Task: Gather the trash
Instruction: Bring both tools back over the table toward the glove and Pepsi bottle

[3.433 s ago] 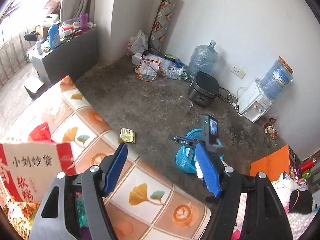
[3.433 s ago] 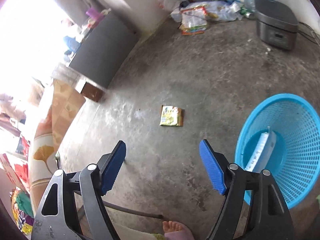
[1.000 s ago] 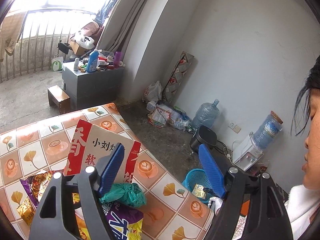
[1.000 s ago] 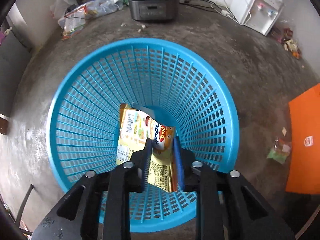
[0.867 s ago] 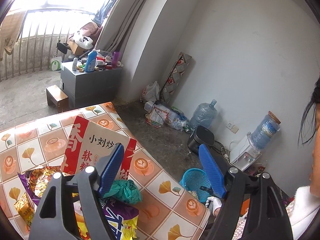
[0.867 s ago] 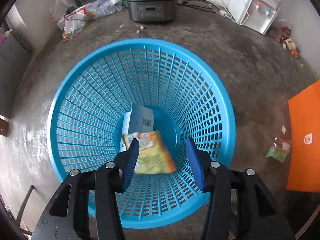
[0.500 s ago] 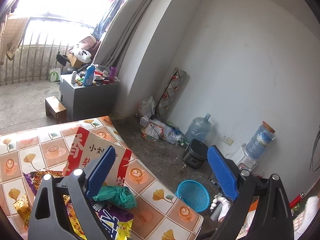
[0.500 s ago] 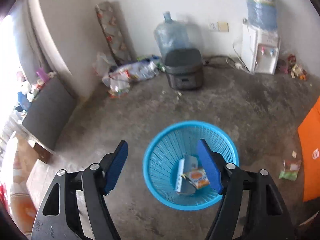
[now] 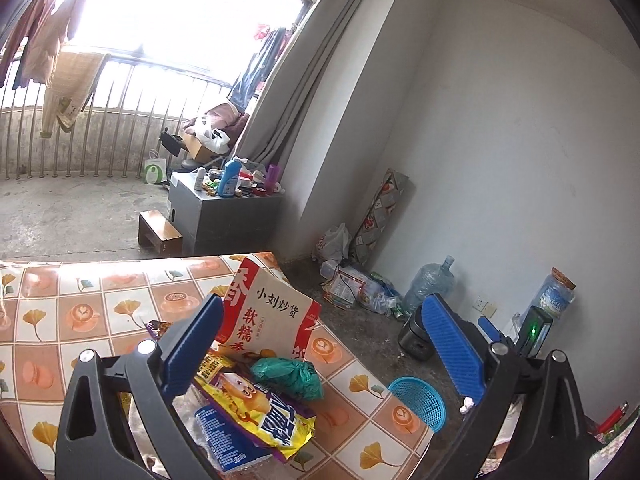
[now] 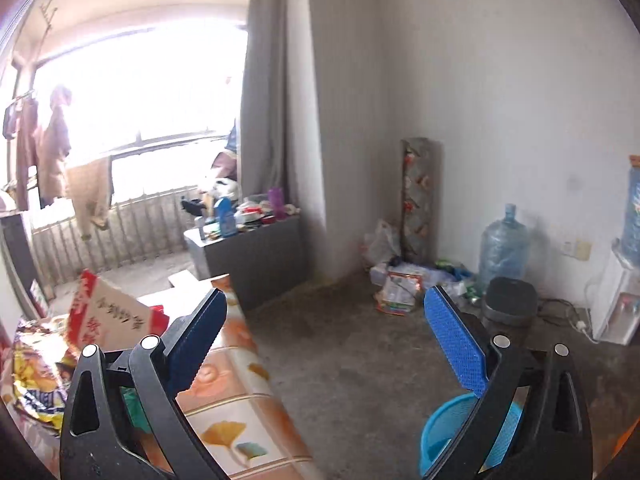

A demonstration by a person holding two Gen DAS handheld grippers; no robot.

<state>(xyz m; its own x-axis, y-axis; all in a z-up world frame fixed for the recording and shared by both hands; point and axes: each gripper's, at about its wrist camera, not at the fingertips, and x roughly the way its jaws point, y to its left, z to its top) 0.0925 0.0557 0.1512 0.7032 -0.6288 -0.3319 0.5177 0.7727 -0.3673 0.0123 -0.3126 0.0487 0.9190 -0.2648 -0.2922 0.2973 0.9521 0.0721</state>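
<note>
A pile of snack wrappers lies on the tile-patterned table (image 9: 80, 312): a red-and-white bag (image 9: 272, 312) standing up, a crumpled green bag (image 9: 288, 372), a yellow packet (image 9: 256, 404) and a blue one (image 9: 224, 436). My left gripper (image 9: 323, 300) hovers over this pile; its jaws are opening and nothing is between them. The blue basket (image 9: 418, 400) stands on the floor past the table's corner. My right gripper (image 10: 326, 296) is raised above the basket (image 10: 452, 432), level with the table (image 10: 232, 400). Its jaws are also opening, with nothing between them.
A dark rice cooker (image 10: 508, 300), a water jug (image 10: 502, 248) and a white dispenser (image 10: 616, 300) line the far wall. Loose litter (image 10: 400, 284) lies in the corner. A grey cabinet (image 10: 256, 256) crowded with bottles stands by the balcony.
My right gripper let the yellow packet fall into the blue basket, opened wide, then rose and swung up to face the room. My left gripper shifted over the table and its jaws widened.
</note>
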